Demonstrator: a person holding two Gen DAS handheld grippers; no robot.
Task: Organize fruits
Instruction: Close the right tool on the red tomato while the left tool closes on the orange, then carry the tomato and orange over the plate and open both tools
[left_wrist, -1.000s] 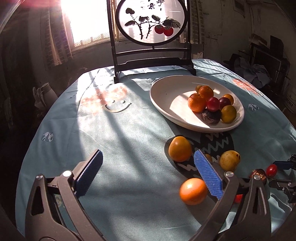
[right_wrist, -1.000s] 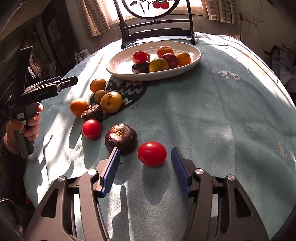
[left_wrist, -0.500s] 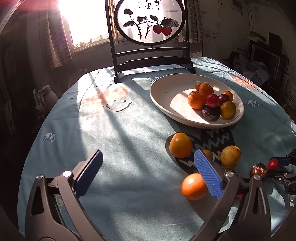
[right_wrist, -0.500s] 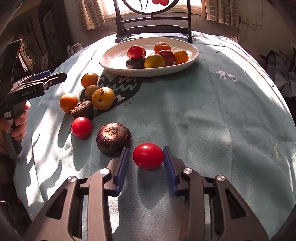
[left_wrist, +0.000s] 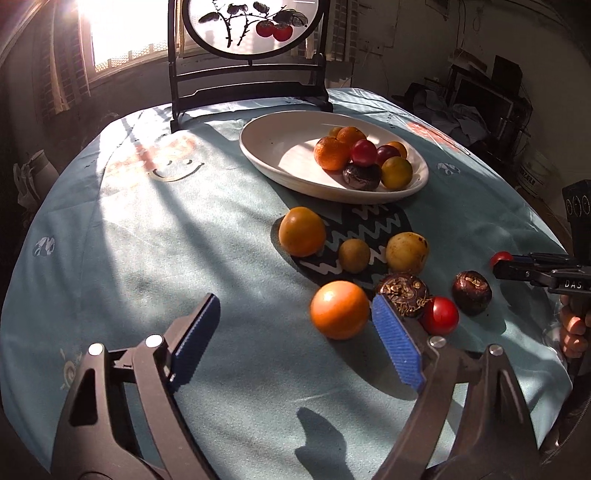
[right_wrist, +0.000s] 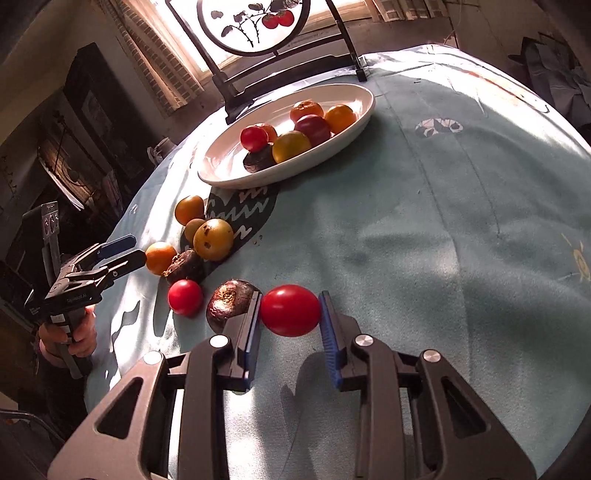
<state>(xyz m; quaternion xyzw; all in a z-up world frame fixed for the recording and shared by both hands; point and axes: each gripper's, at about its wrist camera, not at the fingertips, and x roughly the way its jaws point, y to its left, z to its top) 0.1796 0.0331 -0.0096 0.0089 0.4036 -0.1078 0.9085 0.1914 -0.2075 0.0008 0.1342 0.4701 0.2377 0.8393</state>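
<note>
Now red tomato (right_wrist: 290, 310) between right claw (right_wrist: 289, 325) pads.

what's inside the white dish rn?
The white dish holds a pile of small fruit: orange ones, a red one, a plum-coloured one, a yellow one and a dark wrinkled one. Anything beneath the pile is hidden.

Left gripper (left_wrist: 291, 339): black skeletal frame with triangular cut-outs, round silver screw heads at the pivots, and ribbed blue pads (left_wrist: 397, 345) lining the jaws. Right gripper (right_wrist: 290, 325): same black frame, silver screws, blue pads (right_wrist: 328, 339). Seen side-on, each has a black pistol handle with white lettering.
</note>
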